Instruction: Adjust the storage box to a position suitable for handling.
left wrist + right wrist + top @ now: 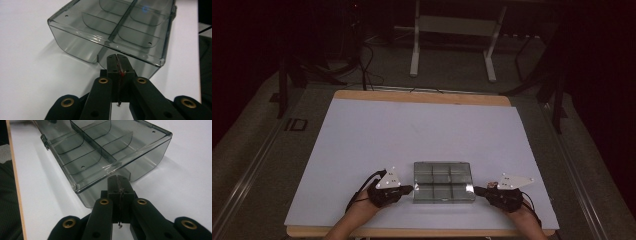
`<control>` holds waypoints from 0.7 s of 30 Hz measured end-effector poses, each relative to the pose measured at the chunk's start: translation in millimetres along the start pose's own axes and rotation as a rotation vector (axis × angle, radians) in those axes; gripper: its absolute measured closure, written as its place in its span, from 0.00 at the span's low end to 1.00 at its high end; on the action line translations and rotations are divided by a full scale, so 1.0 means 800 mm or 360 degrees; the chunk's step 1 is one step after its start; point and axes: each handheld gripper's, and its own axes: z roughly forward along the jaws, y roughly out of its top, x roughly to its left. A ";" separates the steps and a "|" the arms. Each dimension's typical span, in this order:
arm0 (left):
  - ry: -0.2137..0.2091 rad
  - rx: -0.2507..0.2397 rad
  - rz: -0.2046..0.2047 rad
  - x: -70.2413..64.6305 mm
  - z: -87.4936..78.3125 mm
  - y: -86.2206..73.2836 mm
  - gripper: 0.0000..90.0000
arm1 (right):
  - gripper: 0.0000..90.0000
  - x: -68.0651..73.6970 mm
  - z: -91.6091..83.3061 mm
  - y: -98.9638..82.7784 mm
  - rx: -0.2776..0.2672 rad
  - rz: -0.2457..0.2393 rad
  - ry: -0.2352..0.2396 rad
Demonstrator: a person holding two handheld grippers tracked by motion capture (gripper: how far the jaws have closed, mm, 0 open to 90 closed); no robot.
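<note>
High view looks forward-down from far. Each gripper view sits close behind own jaws, facing opposite ends of shared clear box (112, 32) just ahead.

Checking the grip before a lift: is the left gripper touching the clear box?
Touching. In the left gripper view, the left gripper's shut tips meet the end wall of the clear box, no gap.

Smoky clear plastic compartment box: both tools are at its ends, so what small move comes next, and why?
Probably a slight, even lift with both hands. The left tool and right tool are each shut, jaws pressed together, at the end walls of the smoky clear plastic compartment box, which sits flat on the white table sheet. Whether either pinches a tab is unclear, so test gently first.
</note>
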 end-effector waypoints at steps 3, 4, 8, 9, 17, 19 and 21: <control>-0.0003 -0.0001 -0.0008 0.000 -0.001 0.001 1.00 | 1.00 0.001 -0.001 0.001 0.0007 -0.0009 -0.0002; -0.0003 0.0002 -0.0007 0.000 -0.001 0.001 1.00 | 1.00 0.001 -0.001 0.002 0.0008 -0.0012 0.0000; -0.0001 0.0004 -0.0009 -0.001 -0.002 0.003 1.00 | 1.00 0.002 -0.003 0.003 0.0014 -0.0018 0.0003; -0.0004 0.0002 -0.0007 -0.001 -0.003 0.004 1.00 | 1.00 0.002 -0.003 0.003 0.0008 -0.0022 0.0006; 0.0017 -0.0024 0.0006 -0.004 -0.004 0.013 1.00 | 1.00 0.006 -0.008 0.012 -0.0015 -0.0040 0.0026; 0.0052 -0.0030 -0.0002 -0.002 -0.003 0.013 0.96 | 1.00 0.005 -0.007 0.015 -0.0021 -0.0031 0.0022; 0.0072 -0.0038 -0.0032 0.002 -0.004 0.013 0.83 | 0.94 0.005 -0.006 0.015 -0.0028 -0.0034 -0.0006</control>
